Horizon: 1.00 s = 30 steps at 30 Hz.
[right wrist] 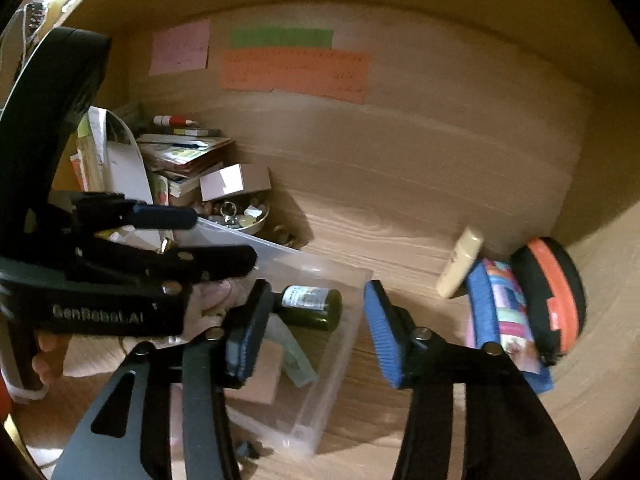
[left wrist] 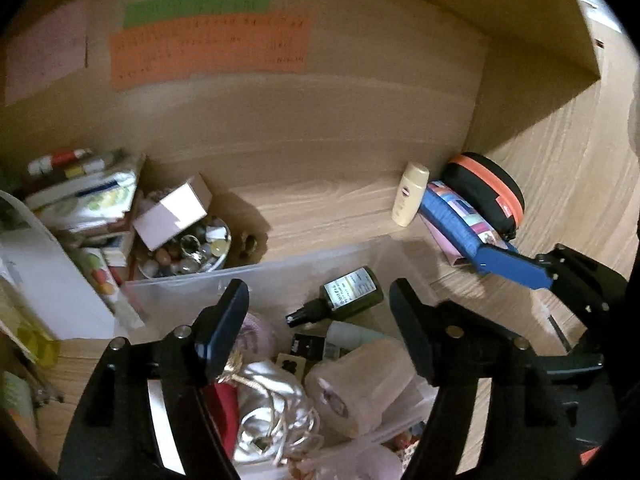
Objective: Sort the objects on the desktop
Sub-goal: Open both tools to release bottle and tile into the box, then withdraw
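Left gripper: my left gripper (left wrist: 320,316) hangs over the clear plastic bin (left wrist: 280,268), fingers spread wide, nothing between them.
Right gripper: my right gripper (right wrist: 316,332) is released too, blue pads apart and empty, poised above the bin's right-hand edge.
Bin contents: a dark green spray bottle (left wrist: 348,292) lies on its side near the far wall; nearer me sit a roll of tissue (left wrist: 360,384), a shiny silver pouch (left wrist: 276,408) with a cord, and something pink and red I can't identify.
Still on the desk: a cream bottle (right wrist: 460,264) leans at the back right, just beside a blue book (right wrist: 484,304) and a black-and-orange case (right wrist: 552,300). A bowl of trinkets (left wrist: 188,248) and a stack of books (left wrist: 88,200) crowd the back left.
Step in hand, as I judge it: fetching the next loose item, most likely the cream bottle, since my right gripper is nearest.
Doing it well: I'd swing right, line the pads across the bottle's narrow body and close below its cap. It leans, so I'd come in gently to avoid toppling it against the book.
Risk: the picture is blurred, so my aim needs settling first.
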Available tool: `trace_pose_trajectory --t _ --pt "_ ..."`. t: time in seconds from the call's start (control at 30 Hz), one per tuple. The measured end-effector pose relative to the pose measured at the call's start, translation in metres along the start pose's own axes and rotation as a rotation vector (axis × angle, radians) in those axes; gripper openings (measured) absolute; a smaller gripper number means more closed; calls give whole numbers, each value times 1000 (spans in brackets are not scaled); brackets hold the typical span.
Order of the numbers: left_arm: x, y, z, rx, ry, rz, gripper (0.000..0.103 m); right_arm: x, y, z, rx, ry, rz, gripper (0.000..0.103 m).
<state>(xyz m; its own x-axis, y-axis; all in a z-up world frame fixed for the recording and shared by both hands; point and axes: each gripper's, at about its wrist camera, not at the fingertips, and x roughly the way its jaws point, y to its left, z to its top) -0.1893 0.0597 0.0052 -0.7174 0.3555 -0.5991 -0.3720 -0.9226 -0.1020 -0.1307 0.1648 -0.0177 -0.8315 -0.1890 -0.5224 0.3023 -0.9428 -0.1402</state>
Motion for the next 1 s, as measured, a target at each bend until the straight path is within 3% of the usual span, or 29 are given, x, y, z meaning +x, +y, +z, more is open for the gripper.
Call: trace_pose_trajectory --t 0.2,0.3,0.4,0.77,1.0 --pt "-30 -1 -9 -7 -52 49 88 -24 6 -10 8 -24 -15 57" --pt "-47 0 -18 -16 -73 72 92 -31 8 -15 20 -23 -17 71" --pt "-62 4 -29 -34 -91 102 95 -40 13 -20 21 -46 -31 77" --pt "-78 18 -72 -75 -44 129 95 -56 30 -44 15 -15 -11 78" --pt "-72 14 -100 -82 22 102 95 -54 24 -64 36 37 -7 79"
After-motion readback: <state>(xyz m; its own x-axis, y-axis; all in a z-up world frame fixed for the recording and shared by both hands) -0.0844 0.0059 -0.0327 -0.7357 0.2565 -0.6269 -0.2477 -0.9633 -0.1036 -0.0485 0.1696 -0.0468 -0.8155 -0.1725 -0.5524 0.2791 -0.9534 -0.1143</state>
